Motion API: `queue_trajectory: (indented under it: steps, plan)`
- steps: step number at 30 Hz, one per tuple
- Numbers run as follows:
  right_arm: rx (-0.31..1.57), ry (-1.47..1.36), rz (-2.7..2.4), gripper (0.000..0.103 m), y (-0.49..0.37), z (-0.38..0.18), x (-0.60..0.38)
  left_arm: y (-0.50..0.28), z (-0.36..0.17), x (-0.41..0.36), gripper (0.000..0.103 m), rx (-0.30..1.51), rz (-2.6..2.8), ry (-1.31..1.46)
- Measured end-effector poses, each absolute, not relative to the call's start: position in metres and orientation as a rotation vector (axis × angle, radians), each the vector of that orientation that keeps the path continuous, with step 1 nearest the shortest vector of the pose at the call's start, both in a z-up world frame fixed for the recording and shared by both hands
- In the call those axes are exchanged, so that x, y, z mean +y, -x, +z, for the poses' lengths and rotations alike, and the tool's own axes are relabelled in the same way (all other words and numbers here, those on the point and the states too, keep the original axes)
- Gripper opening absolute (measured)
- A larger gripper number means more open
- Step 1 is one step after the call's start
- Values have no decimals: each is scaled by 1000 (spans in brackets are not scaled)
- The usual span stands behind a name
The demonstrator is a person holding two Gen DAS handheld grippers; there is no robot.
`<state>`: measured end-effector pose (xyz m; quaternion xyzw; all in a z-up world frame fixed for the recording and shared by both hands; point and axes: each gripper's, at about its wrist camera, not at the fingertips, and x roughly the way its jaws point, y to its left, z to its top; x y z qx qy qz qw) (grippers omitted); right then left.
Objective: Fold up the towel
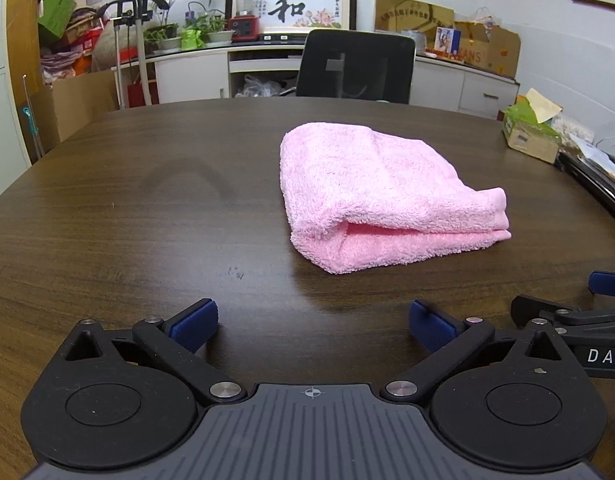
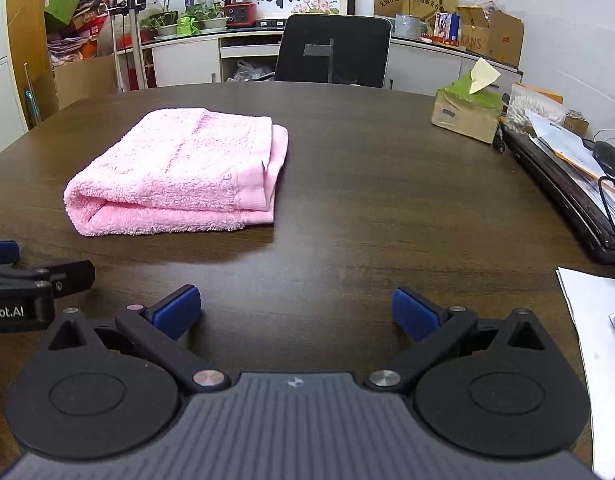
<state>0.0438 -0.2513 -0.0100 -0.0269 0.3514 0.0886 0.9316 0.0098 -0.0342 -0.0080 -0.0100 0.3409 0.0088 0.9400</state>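
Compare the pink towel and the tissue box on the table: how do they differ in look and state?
The pink towel is soft, folded into flat layers; the tissue box is a stiff carton with a green top. The towel is closed on itself, while the box is open, with one tissue sticking up. The towel lies near the middle of the table, the box by its far right edge. Both rest on the table, untouched.
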Motion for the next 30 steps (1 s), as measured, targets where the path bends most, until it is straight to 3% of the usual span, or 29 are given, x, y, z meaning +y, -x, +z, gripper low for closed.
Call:
queue_trajectory:
  steps: [30]
  plan:
    - [723, 40, 168, 103, -42, -10, -249, -13, -10, -37, 103, 708, 28, -6]
